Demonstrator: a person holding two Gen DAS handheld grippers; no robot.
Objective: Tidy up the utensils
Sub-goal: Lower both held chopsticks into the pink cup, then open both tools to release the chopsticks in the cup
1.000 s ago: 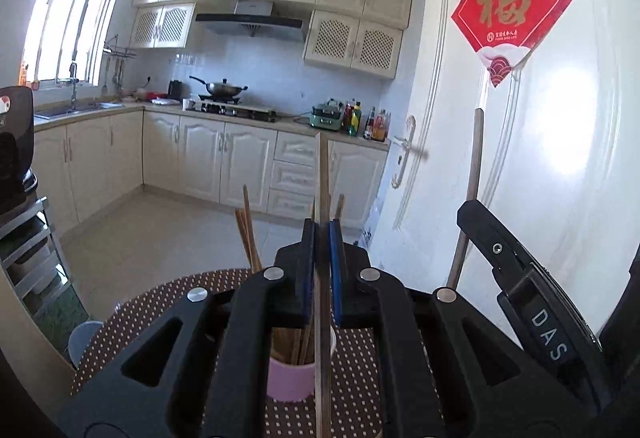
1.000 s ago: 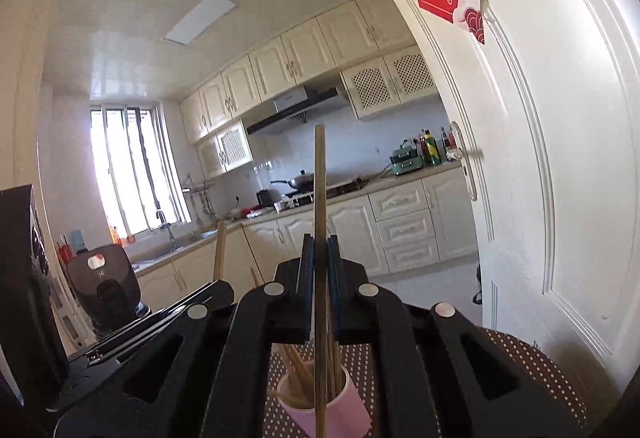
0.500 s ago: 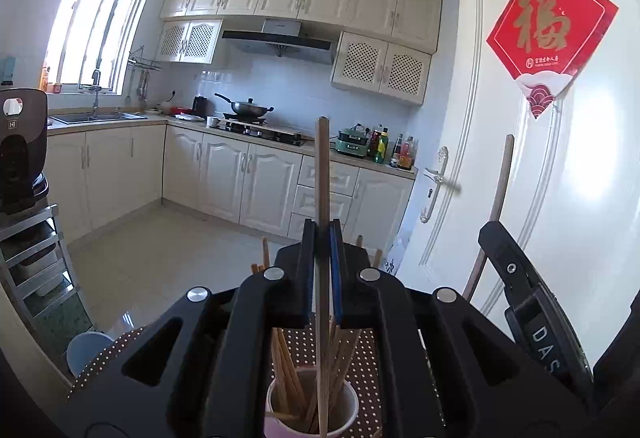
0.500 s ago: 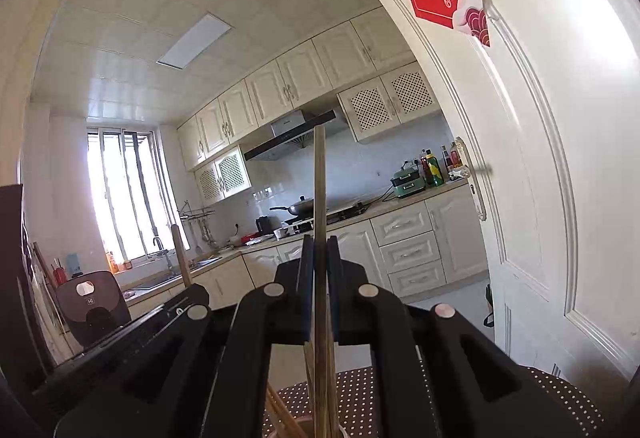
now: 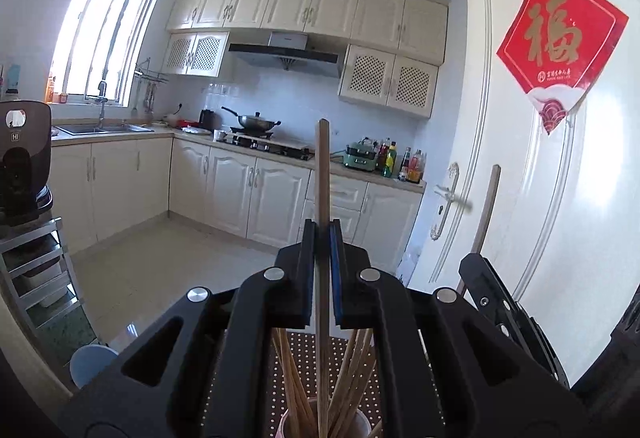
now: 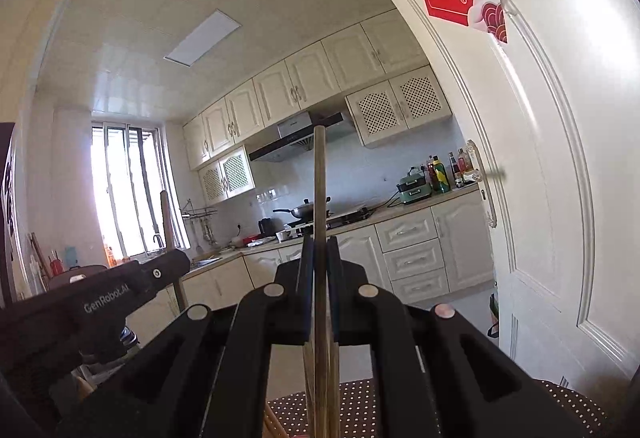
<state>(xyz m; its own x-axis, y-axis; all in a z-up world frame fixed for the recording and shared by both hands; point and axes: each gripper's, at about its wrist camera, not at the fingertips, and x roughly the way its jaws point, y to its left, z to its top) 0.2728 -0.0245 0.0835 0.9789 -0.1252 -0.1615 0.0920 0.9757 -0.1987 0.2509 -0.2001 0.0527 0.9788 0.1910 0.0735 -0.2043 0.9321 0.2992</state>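
Observation:
My left gripper (image 5: pixel 322 234) is shut on a wooden chopstick (image 5: pixel 322 174) that stands upright, its lower end inside a pink cup (image 5: pixel 286 426) with several other chopsticks (image 5: pixel 348 370). The cup sits on a brown dotted tablecloth (image 5: pixel 356 342). My right gripper (image 6: pixel 319 250) is shut on another upright chopstick (image 6: pixel 319 182). The right gripper shows at the right edge of the left wrist view (image 5: pixel 500 302), with its chopstick (image 5: pixel 486 210) above it. The left gripper shows at the left of the right wrist view (image 6: pixel 120 286). The cup is hidden in the right wrist view.
A white door (image 5: pixel 560 158) with a red paper sign (image 5: pixel 560 46) stands close on the right. Kitchen cabinets (image 5: pixel 240 186) and a stove with a wok (image 5: pixel 256 124) are across the floor. A metal rack (image 5: pixel 28 278) with a dark appliance (image 5: pixel 22 154) stands at the left.
Both views have tilted upward, showing more ceiling and less table. In the left wrist view the cup has slid to the bottom edge under my left gripper. Both grippers stay shut on their chopsticks.

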